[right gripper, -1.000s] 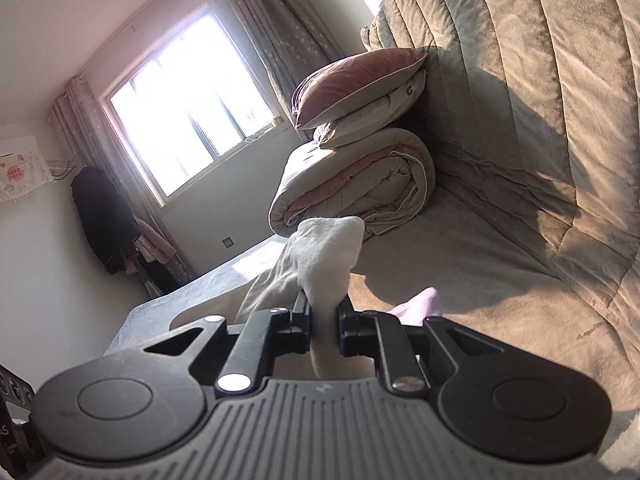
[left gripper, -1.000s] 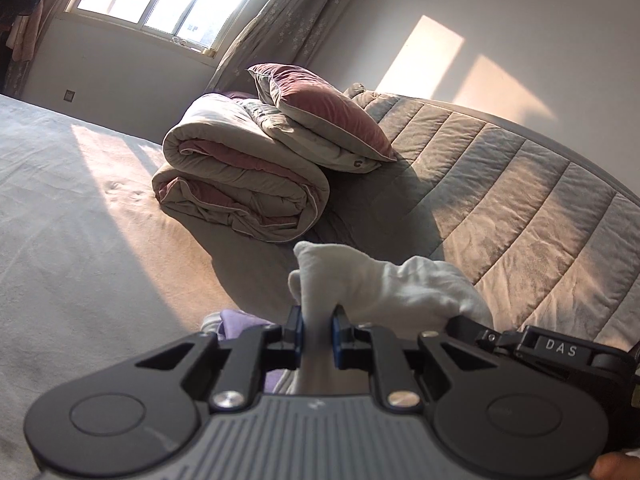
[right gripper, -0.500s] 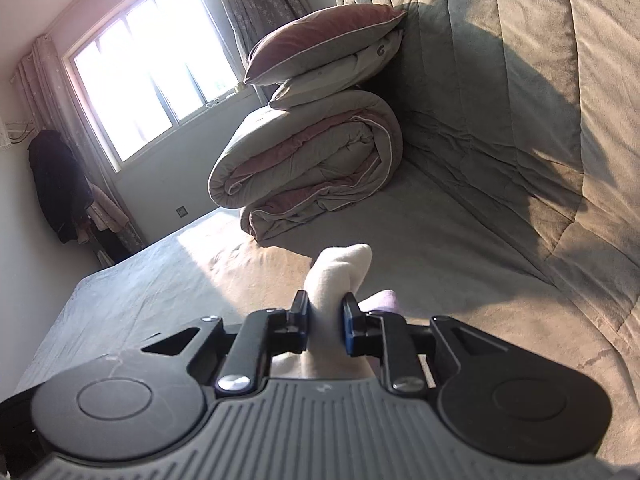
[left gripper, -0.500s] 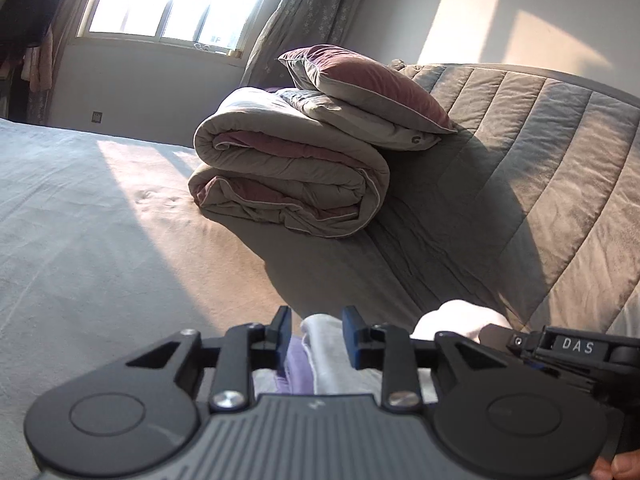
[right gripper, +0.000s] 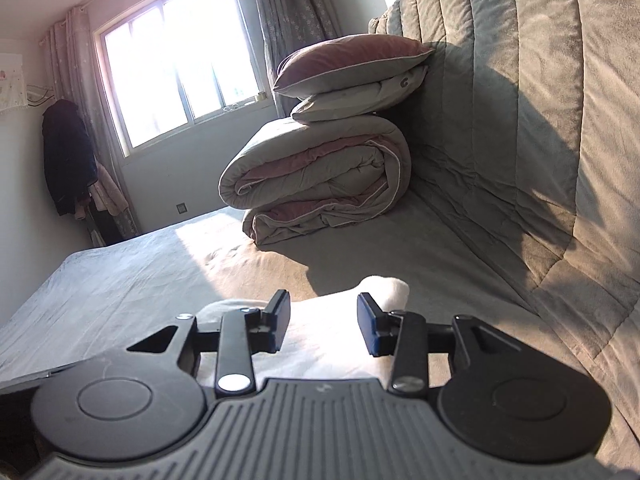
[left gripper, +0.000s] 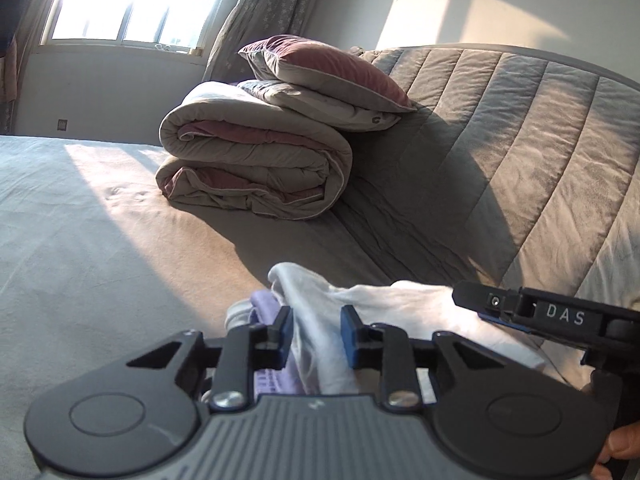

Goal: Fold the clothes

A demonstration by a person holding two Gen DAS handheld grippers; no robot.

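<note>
White cotton lay under both my tools: the white garment (left gripper: 404, 312) was spread low on the grey bed sheet (left gripper: 100, 248), bunched into a ridge on my left side and flatter on my right.

My left gripper (left gripper: 316, 334) had its jaws closing, with a fold of the white garment standing between the blue pads; a sliver of gap showed on either side of the cloth, so I could not say the pads were pressing on it. Just to the left of that gripper's fingers, a lilac garment (left gripper: 264, 308) peeked out from under the white one. Off to its right, my right gripper (left gripper: 532, 312) reached in over the same cloth.

In the right wrist view, my right gripper (right gripper: 324, 324) had its jaws opening and standing well apart, the white garment (right gripper: 320, 344) lying flat beneath and between them, gripped by neither pad. One rounded corner of the cloth poked up just ahead of the right finger.

Well ahead of both tools sat a rolled duvet (left gripper: 256, 168) with two pillows (left gripper: 320, 80) stacked on it, against the quilted headboard (left gripper: 520, 140).
</note>
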